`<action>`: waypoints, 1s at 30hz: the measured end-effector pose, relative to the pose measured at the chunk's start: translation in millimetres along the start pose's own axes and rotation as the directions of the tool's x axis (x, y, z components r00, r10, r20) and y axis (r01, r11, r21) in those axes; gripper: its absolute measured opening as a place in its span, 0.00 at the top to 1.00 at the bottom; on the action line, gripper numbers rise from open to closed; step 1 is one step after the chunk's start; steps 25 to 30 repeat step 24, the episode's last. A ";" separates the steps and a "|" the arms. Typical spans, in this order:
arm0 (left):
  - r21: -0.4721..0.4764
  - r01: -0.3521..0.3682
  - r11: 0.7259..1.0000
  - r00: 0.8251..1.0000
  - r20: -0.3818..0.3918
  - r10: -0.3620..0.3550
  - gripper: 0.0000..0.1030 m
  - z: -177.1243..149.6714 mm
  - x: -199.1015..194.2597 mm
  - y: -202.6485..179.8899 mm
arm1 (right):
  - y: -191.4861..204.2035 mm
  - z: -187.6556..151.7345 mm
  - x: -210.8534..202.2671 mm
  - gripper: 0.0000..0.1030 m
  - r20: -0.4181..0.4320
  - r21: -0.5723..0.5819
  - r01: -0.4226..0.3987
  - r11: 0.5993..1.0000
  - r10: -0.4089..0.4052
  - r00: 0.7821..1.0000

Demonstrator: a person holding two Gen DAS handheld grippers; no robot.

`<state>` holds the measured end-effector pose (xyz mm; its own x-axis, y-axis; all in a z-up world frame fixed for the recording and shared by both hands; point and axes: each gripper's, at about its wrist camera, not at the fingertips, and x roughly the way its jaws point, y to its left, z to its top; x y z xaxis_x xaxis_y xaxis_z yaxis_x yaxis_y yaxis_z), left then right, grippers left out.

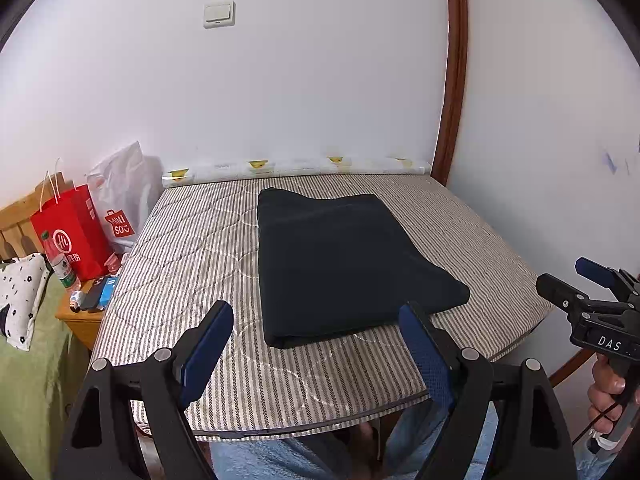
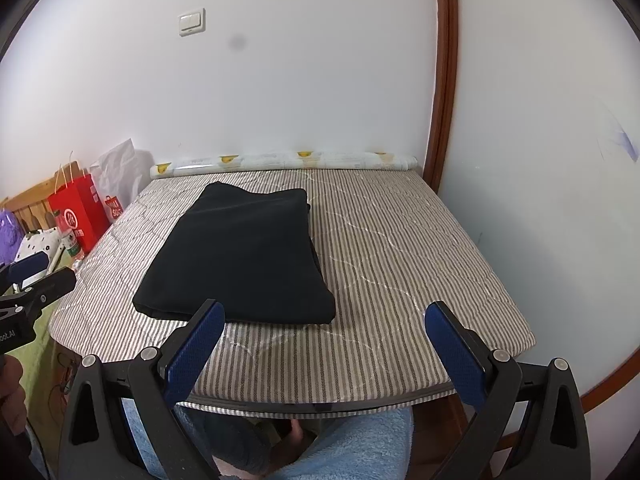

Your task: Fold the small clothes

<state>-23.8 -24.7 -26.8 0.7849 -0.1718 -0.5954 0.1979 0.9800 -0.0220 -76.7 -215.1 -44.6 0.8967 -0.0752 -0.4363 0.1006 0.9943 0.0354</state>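
A dark folded garment (image 1: pixel 344 264) lies flat as a neat rectangle on the striped mattress (image 1: pixel 192 256); it also shows in the right wrist view (image 2: pixel 240 256). My left gripper (image 1: pixel 316 320) is open and empty, held just in front of the garment's near edge, above the mattress. My right gripper (image 2: pixel 324 320) is open and empty, held near the front edge of the mattress (image 2: pixel 400 248), to the right of the garment. The right gripper also shows at the right edge of the left wrist view (image 1: pixel 576 280).
A rolled patterned mat (image 1: pixel 296 168) lies along the wall at the back of the mattress. A red paper bag (image 1: pixel 72 236), a white bag (image 1: pixel 124 196) and a bottle (image 1: pixel 60 260) stand on a wooden stand at the left. A wooden door frame (image 1: pixel 452 80) rises at the right.
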 end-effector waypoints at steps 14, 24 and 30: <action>-0.002 0.002 1.000 1.000 0.003 -0.002 0.18 0.1 -1.2 2.5 | -0.6 -0.6 0.4 0.04 -0.007 0.005 -0.003 1.000 0.003 1.000; -0.007 -0.002 1.000 1.000 0.007 0.002 0.18 1.7 -2.9 4.0 | -4.4 0.3 3.3 0.04 -0.020 0.025 -0.006 1.000 0.007 1.000; -0.007 -0.002 1.000 1.000 0.007 0.002 0.18 1.7 -2.9 4.0 | -4.4 0.3 3.3 0.04 -0.020 0.025 -0.006 1.000 0.007 1.000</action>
